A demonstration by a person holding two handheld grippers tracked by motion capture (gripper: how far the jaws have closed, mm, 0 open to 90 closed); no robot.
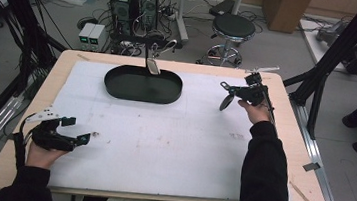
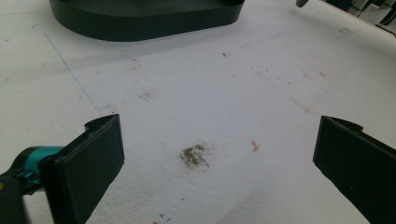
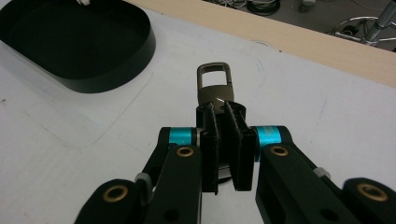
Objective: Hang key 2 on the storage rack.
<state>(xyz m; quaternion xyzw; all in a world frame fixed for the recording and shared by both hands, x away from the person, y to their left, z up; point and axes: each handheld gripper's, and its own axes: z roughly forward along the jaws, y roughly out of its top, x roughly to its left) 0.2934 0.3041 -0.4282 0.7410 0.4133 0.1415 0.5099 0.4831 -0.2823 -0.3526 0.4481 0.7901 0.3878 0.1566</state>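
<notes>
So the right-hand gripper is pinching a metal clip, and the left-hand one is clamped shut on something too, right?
Not quite. The right gripper does pinch the bronze metal snap clip, but the left gripper is wide open and empty above the white foam sheet, as the left gripper view shows.

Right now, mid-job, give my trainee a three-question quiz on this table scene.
1. True or false: the left gripper is open with nothing between its jaws.
2. What does the right gripper hold? A) a spoon B) a metal clasp C) a cable
3. Fill in: the black oval tray sits on the white mat toward the ____ edge of the table.

Key: 1 true. 2 B, the metal clasp sticks out past the closed jaws. 3 far.
</notes>
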